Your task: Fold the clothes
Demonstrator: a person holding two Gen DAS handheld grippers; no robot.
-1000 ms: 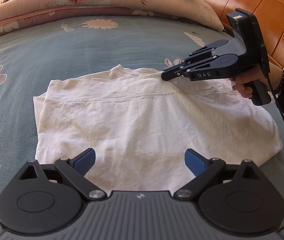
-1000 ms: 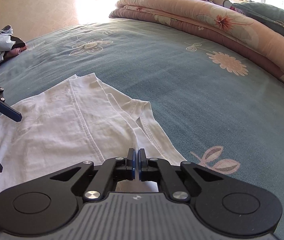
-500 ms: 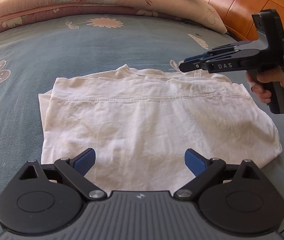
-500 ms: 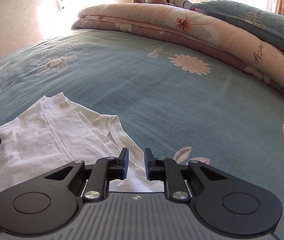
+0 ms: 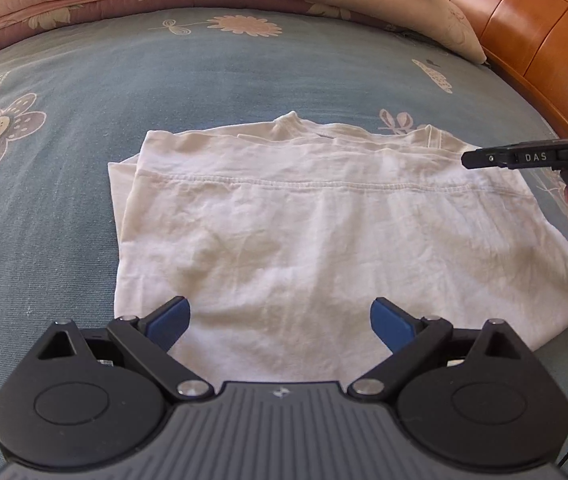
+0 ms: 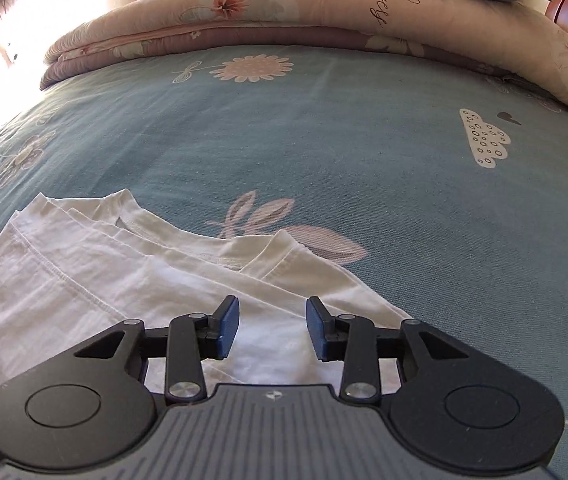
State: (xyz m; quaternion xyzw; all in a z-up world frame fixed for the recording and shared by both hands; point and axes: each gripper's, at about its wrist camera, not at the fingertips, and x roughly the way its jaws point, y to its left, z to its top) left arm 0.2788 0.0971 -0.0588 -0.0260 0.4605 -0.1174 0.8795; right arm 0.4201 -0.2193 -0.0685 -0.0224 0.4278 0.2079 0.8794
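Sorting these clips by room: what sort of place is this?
Most likely a bedroom: a white shirt lies on a floral blue bedspread, with a rolled pink quilt and wooden headboard behind.

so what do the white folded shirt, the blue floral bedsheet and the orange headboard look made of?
White folded shirt: thin cotton-like knit, matte; it shows soft wrinkles and a stitched hem. Blue floral bedsheet: woven fabric, matte, with a faint weave grain and printed flowers; the fibre is unclear. Orange headboard: looks like varnished wood, glossy, with carved panel grooves.
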